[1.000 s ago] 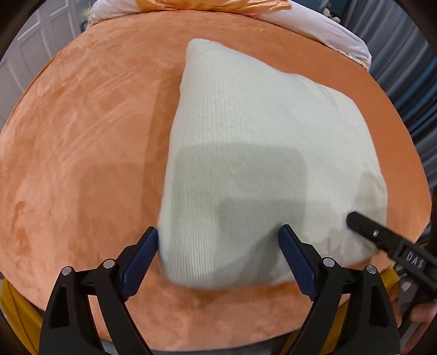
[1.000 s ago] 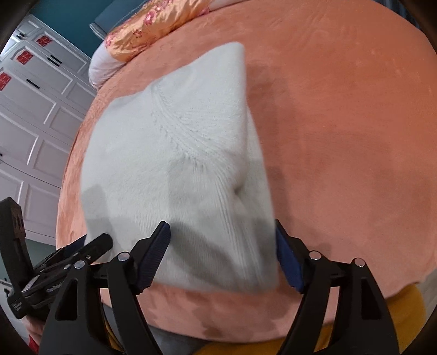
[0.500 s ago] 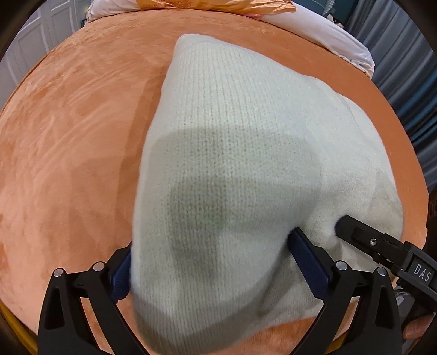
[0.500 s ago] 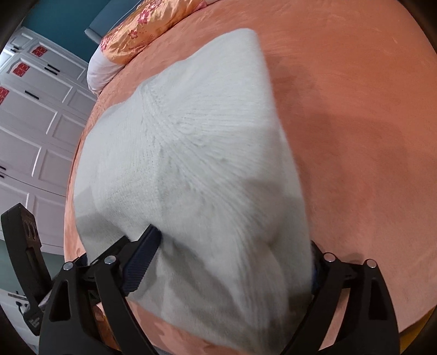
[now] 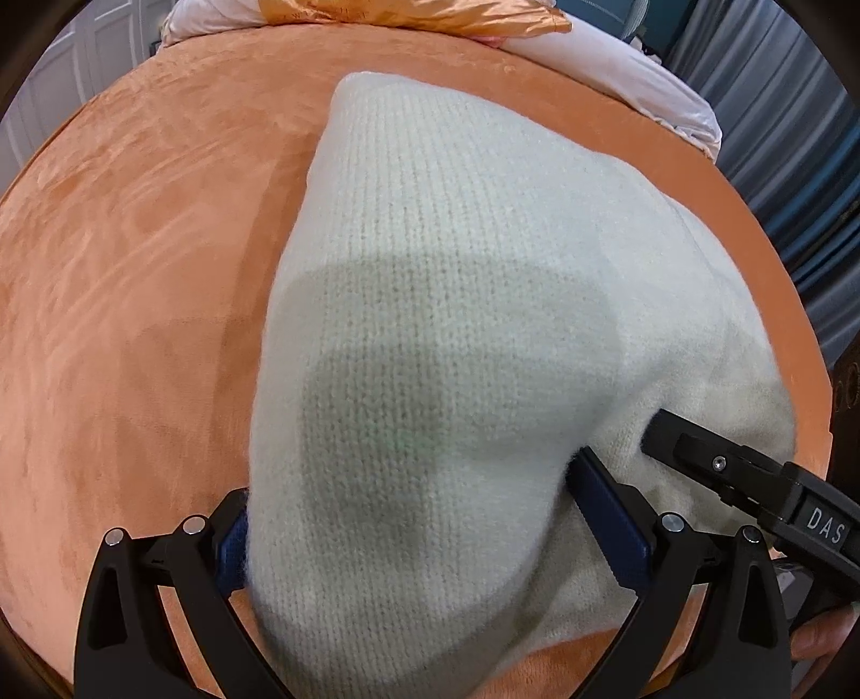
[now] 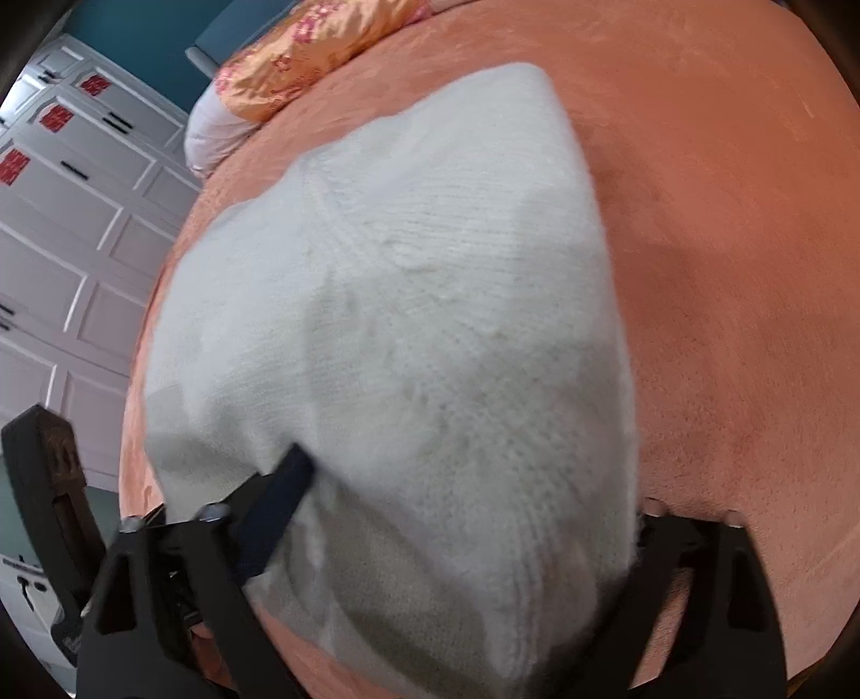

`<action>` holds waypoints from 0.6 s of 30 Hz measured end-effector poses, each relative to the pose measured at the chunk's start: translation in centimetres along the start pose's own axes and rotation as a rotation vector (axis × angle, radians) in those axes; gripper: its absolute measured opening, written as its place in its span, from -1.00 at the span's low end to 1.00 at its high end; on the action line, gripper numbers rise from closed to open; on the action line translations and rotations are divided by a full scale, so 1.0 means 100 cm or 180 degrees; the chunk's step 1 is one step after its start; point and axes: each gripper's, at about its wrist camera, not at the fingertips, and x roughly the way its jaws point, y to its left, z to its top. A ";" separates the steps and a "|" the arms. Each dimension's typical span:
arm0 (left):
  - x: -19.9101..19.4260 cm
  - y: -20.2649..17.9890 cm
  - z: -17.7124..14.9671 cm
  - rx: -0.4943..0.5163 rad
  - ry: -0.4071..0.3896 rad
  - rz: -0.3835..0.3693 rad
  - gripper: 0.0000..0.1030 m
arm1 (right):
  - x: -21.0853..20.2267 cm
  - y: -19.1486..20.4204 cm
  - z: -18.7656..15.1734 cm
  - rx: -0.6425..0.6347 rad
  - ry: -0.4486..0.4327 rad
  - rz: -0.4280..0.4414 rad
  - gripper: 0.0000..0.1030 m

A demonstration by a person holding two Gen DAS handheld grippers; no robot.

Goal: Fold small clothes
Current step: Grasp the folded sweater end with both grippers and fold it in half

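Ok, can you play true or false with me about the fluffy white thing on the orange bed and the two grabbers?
1. The white knitted garment lies on an orange blanket. True.
2. The garment is spread out flat with both sleeves showing. False: it is folded into a thick bundle, and no sleeve shows.
3. The left gripper has its jaws around the near end of the garment. True: they stand wide, one on each side.
4. The right gripper is far from the garment. False: the garment is between its jaws, which are closing.
5. A shiny orange pillow lies at the far end of the bed. True.
6. The cupboard doors are green. False: they are white.
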 end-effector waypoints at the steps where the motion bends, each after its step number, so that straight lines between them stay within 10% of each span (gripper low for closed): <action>1: -0.002 -0.001 0.000 0.0015 0.0035 0.0001 0.89 | -0.002 0.001 -0.001 0.0000 0.0003 0.0040 0.25; 4: -0.011 -0.008 -0.001 0.0113 0.0054 0.0029 0.68 | -0.015 0.006 -0.004 -0.0027 -0.0036 0.0050 -0.21; 18: -0.063 0.005 -0.065 0.0393 0.0313 0.0016 0.49 | -0.061 -0.005 -0.087 0.0138 0.0156 0.0333 -0.30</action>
